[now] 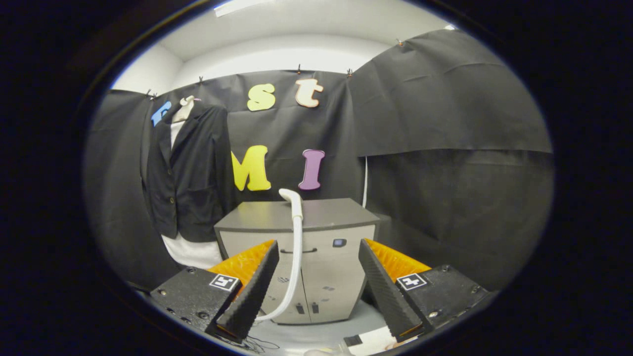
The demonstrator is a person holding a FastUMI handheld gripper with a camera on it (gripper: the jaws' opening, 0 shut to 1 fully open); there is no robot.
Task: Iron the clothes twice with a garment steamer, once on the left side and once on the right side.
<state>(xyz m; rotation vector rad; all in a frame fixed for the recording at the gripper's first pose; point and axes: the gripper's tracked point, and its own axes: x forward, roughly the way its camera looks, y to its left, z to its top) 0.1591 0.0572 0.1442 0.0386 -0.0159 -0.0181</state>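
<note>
- The gripper (316, 284) is spread wide, both fingers (249, 291) well apart and holding nothing at all.
- Straight ahead, beyond the fingers, there's a low grey cabinet (316, 267) with two doors and a dark flat top, standing against the black cloth wall (445, 123) of the booth.
- The garment steamer (292, 198) is lying on the cabinet top near the front edge; you can see its pale rounded head there, about in the middle of the top.
- The steamer's white hose (295, 262) drops from the head down the cabinet front, running down between the two doors, then curves off toward the left finger near the floor. It sits in the gap between the fingers in the view but nothing is touching it.
- The clothes are off to the left of the cabinet: a dark blazer (190, 173) hanging on a dress form (185, 106), buttons down the front, with a white shirt (193, 252) underneath that shows at the collar and below the jacket hem.
- The blazer is just beside the cabinet's left side, hanging upright, pretty much flat against the cloth wall.
- There's a thin white cord (365, 180) running down the wall right behind the cabinet.
- The floor (316, 336) under the fingers looks pale, with a bit of thin dark wire lying near the left fingertip.
</note>
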